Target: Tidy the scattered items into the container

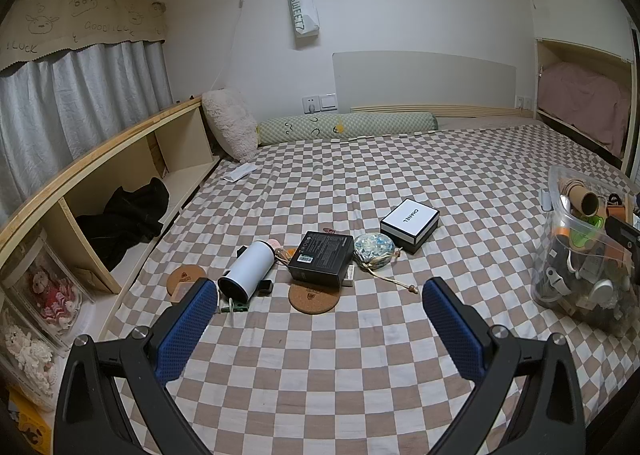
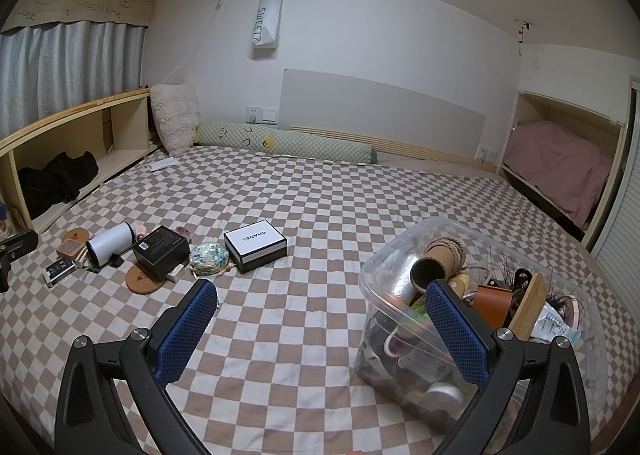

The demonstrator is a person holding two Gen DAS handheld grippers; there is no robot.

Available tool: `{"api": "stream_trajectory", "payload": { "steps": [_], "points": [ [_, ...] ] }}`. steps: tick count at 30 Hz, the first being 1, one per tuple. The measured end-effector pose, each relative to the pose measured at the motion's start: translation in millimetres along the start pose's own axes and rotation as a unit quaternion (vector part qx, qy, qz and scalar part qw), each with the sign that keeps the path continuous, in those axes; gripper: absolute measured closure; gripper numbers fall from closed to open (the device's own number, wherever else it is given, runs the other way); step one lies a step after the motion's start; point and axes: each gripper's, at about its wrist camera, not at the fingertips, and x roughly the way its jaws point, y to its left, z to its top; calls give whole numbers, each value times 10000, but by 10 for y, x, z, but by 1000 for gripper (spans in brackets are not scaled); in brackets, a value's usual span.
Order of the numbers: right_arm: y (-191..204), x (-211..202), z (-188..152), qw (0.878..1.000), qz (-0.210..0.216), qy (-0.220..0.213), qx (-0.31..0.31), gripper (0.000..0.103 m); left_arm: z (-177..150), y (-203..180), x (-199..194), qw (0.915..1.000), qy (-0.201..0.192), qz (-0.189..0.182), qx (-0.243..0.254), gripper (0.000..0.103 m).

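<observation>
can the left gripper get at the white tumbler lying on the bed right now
Probably yes. The left gripper is open and empty, and the white tumbler lies just ahead beside its left finger, nothing on top. The black box sits close on one side.

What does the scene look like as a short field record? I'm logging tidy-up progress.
surface: checkered bedsheet
container: clear plastic bin, already holding many items
loose items: white cylinder, black box, white Chanel box, cork coaster, patterned pouch
left gripper: fingers open, empty
right gripper: fingers open, empty
</observation>
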Motion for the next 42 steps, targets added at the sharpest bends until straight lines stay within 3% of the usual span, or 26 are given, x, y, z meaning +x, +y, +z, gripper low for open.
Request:
{"api": "stream_trajectory", "payload": {
  "steps": [14,23,30,42],
  "points": [
    [18,-120,32,9994,225,-249,49,0,-2,-6,-46,9999,-123,-89,-11,0],
    [104,-266,39,9995,195,-223,-88,0,14,174,-250,9986,-196,-216,-439,0],
    [100,-424,71,9984,490,-296,-16,0,80,417,-503,9949,-533,-140,-848,0],
    [67,-554,484,9934,1005,-521,182,0,298,797,-810,9930,-819,74,-848,0]
  ]
}}
